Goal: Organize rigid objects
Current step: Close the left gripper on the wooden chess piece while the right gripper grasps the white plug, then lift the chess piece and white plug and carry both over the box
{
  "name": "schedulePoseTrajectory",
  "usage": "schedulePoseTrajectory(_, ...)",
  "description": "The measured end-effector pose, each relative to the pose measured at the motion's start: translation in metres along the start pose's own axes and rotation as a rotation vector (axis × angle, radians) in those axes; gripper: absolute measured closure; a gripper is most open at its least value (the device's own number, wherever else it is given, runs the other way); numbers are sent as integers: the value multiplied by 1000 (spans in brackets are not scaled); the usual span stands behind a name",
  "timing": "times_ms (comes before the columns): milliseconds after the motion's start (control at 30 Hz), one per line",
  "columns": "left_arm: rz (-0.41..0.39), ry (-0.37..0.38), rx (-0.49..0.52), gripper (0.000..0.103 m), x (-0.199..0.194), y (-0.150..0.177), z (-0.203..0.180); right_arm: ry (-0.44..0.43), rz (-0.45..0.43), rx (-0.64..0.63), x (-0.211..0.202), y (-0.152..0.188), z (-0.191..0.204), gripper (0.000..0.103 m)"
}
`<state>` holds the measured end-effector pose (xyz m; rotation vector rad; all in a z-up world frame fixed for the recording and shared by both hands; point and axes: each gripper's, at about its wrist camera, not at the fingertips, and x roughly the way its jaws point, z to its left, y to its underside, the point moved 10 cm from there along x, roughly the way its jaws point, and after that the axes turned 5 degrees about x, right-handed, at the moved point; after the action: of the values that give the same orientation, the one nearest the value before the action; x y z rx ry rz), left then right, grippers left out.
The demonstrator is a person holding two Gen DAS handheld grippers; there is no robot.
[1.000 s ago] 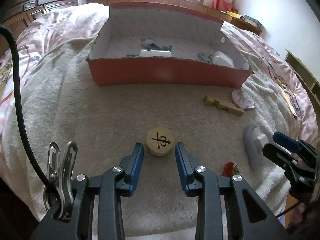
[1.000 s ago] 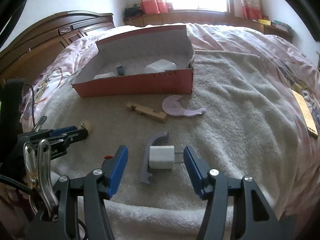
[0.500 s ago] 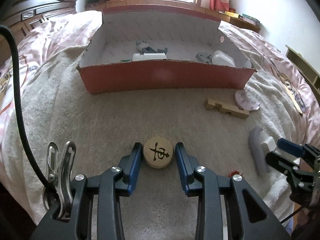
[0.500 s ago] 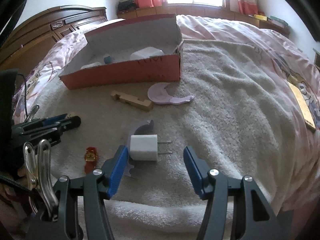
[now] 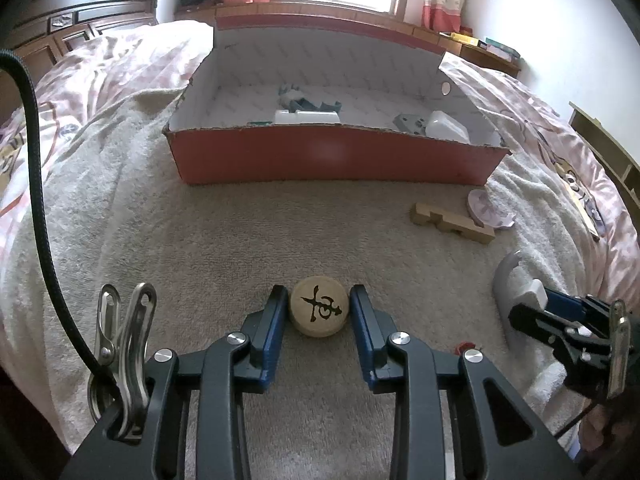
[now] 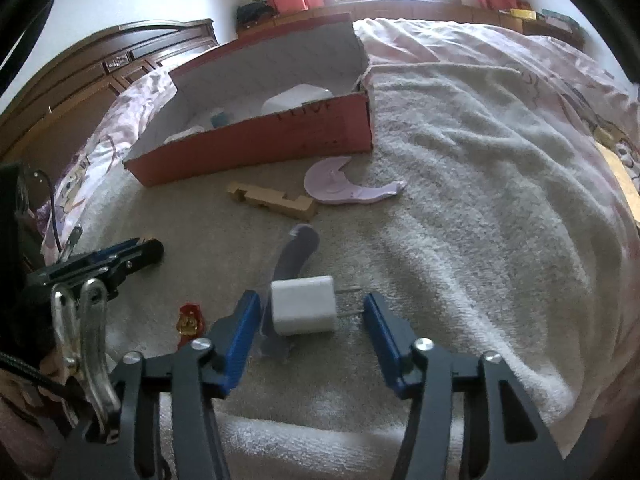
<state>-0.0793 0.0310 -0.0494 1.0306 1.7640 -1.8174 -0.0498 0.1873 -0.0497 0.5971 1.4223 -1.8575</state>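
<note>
Since the earlier frame the wooden chess piece [image 5: 318, 312] has gone from lying ahead of the left tool [image 5: 319, 312] to sitting right between its blue fingers [image 5: 276, 320], which now flank it on both sides, touching or nearly so; whether they actually press on it I cannot tell, and the piece rests on the beige towel [image 5: 224, 248] spread over the bed. On the right side, the white charger plug [image 6: 304, 310] was centred ahead of the right tool [image 6: 310, 312] a second ago; now it sits deeper between the fingers, nearer the left one, with its metal prongs pointing toward the right finger [image 6: 380, 328]. That tool's jaws have just been closing, with the plug between them, yet a gap shows on each side and the pads do not press on it. Under and beyond the plug lies a grey curved piece [image 6: 296, 256], blurred in this view. A small red toy [image 6: 190, 318] lies just left of the right tool. Farther out are a notched wooden block [image 6: 274, 200] and a lilac crescent shape [image 6: 340, 184], near each other. Beyond them stands the red cardboard box [image 5: 336, 156], already holding several small items, among them a white block [image 5: 446, 128].
</note>
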Motion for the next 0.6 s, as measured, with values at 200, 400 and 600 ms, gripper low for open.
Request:
schedulePoseTrajectory(200, -1, -1, 1, 70, -1, 0, 0, -6, -14, 4, -3, -2, -1, 55)
schedulePoseTrajectory(400, -17, -3, 3, 70, -9, -2, 0, -18, -35, -13, -9, -4, 4, 56)
schedulePoseTrajectory(600, -30, -3, 4, 70, -16, -5, -1, -38, -62, -14, -17, -9, 8, 56)
